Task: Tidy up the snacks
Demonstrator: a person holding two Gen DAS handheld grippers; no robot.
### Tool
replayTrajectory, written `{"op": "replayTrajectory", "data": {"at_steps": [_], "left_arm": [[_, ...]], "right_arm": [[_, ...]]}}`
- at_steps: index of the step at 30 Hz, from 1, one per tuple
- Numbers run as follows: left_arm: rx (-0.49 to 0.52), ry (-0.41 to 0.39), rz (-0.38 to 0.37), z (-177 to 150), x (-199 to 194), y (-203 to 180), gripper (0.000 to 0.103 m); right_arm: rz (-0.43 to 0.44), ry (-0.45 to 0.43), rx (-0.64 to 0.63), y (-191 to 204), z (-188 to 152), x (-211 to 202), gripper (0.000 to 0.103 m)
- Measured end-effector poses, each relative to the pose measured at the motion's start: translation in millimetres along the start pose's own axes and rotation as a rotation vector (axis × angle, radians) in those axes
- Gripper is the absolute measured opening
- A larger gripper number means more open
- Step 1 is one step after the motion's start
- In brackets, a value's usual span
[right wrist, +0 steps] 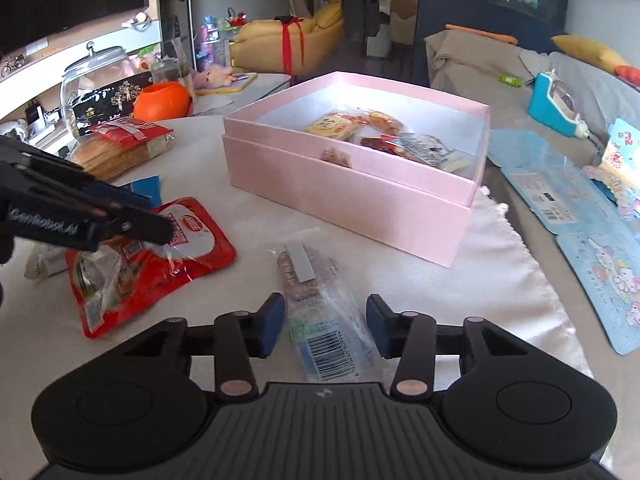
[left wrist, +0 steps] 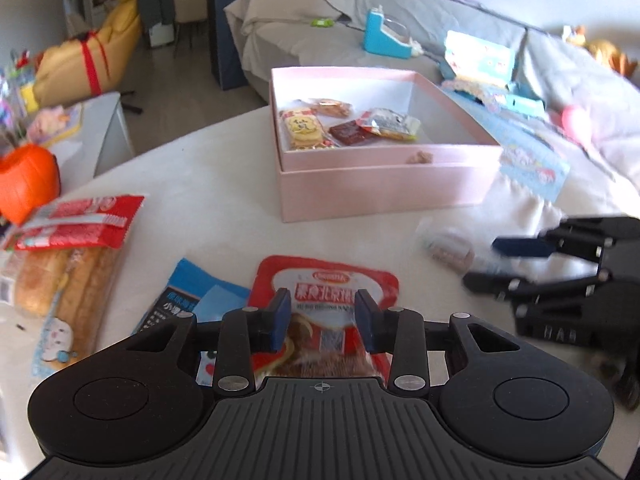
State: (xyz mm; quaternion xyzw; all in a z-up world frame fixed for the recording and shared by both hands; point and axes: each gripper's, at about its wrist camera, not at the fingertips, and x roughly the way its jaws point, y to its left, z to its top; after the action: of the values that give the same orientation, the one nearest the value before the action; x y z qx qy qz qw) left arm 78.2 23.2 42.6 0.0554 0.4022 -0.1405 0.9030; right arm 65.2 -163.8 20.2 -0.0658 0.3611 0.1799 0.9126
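A pink box (left wrist: 384, 190) (right wrist: 344, 200) stands open on the white table and holds several small snack packets (left wrist: 348, 126) (right wrist: 384, 132). My left gripper (left wrist: 322, 316) is open, its pads on either side of a red snack pouch (left wrist: 332, 280) (right wrist: 148, 268) that lies on the table. My right gripper (right wrist: 326, 326) is open over a clear-wrapped brown snack bar (right wrist: 316, 300), which also shows blurred in the left wrist view (left wrist: 448, 246). The right gripper also shows at the right edge of the left wrist view (left wrist: 512, 260).
A bread bag with a red label (left wrist: 68, 256) (right wrist: 120, 146) and a blue packet (left wrist: 192, 300) lie at the table's left. An orange pumpkin bucket (left wrist: 28, 180) (right wrist: 162, 100) and a glass jar (right wrist: 94, 76) stand beyond. Blue cartoon packaging (right wrist: 600, 240) lies to the right, on a grey sofa (left wrist: 440, 32).
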Motion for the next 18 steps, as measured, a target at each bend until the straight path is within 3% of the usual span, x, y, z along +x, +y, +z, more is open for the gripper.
{"op": "replayTrajectory", "data": {"at_steps": [5,7,8,10,15,18], "left_arm": [[0.086,0.019,0.035,-5,-9,-14,0.039],[0.118,0.050,0.030,-7,-5,-20,0.039],[0.131,0.063,0.024,-8,-2,-24,0.044],[0.165,0.062,0.023,-10,0,-29,0.055],[0.126,0.067,-0.032,-7,5,-27,0.074],[0.106,0.058,-0.006,-2,10,-21,0.073]], "right_arm": [[-0.062,-0.020,0.026,-20,-17,-12,0.046],[-0.053,-0.032,0.019,-26,-25,-15,0.051],[-0.052,-0.046,0.016,-28,-29,-16,0.061],[-0.065,-0.049,0.047,-34,-32,-16,0.072],[-0.044,-0.040,0.076,-38,-30,-14,0.076],[-0.052,-0.039,0.073,-37,-31,-13,0.077]]}}
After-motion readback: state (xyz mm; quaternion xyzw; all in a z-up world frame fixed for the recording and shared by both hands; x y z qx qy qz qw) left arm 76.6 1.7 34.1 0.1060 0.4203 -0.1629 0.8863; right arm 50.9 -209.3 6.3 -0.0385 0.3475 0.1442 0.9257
